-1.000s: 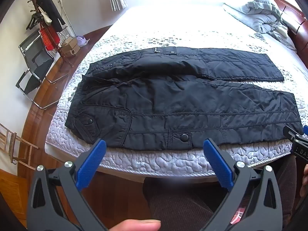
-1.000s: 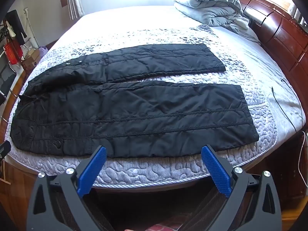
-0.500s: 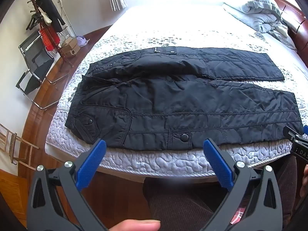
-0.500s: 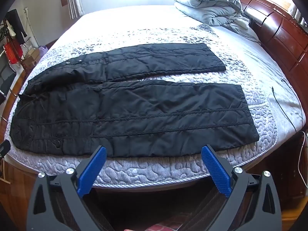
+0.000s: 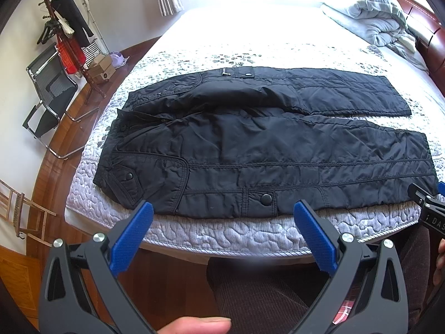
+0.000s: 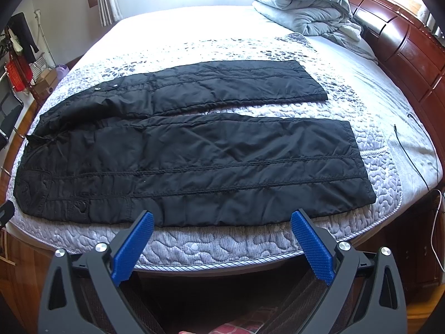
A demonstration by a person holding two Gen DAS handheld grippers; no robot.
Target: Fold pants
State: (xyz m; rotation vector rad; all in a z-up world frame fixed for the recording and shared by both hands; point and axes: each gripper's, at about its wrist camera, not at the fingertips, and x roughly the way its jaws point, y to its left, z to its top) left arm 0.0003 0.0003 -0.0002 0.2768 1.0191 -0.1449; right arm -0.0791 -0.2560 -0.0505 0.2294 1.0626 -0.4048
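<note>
Black padded pants (image 5: 264,144) lie flat on the bed, waist to the left, both legs stretched to the right; they also show in the right wrist view (image 6: 194,156). My left gripper (image 5: 222,210) is open and empty, held off the near edge of the bed, facing the hip and side pocket. My right gripper (image 6: 221,220) is open and empty, held off the near edge, facing the middle of the near leg. Neither touches the pants. The tip of the right gripper (image 5: 428,206) shows at the right edge of the left wrist view.
The bed (image 6: 222,247) has a grey quilted cover. A rumpled grey duvet (image 6: 306,8) lies at the far right by the red wooden headboard (image 6: 403,50). A black cable (image 6: 411,153) lies on the right side. A chair (image 5: 47,94) and coat stand (image 5: 66,44) stand at the left.
</note>
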